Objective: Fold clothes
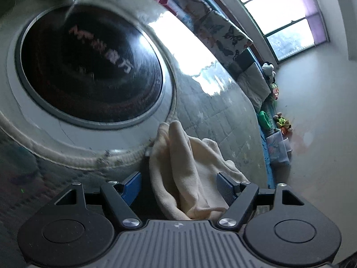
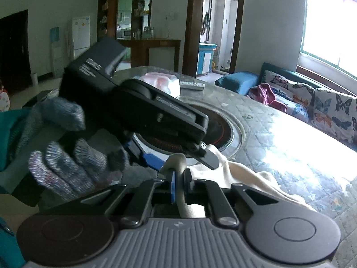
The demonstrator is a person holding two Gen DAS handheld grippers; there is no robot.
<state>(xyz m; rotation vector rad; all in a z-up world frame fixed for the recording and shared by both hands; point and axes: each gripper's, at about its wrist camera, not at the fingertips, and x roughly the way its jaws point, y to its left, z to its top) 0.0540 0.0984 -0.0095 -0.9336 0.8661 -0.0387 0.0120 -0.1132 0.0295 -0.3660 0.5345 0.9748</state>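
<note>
Gloved left hand (image 2: pixel 73 156) around hand-held gripper (image 2: pixel 169 156)

Counter (image 2: pixel 279 134) under a quilted, stained cover, glare from the window on it. A round dark cooktop (image 1: pixel 89 67) sits sunk in its middle with a pale ring around it. Cream cloth (image 1: pixel 191 167) lies crumpled just beside the ring, partly lifted. At the far edge: a pink-white bundle (image 2: pixel 162 82) and a flat grey remote (image 2: pixel 191 86) beside it.
</note>
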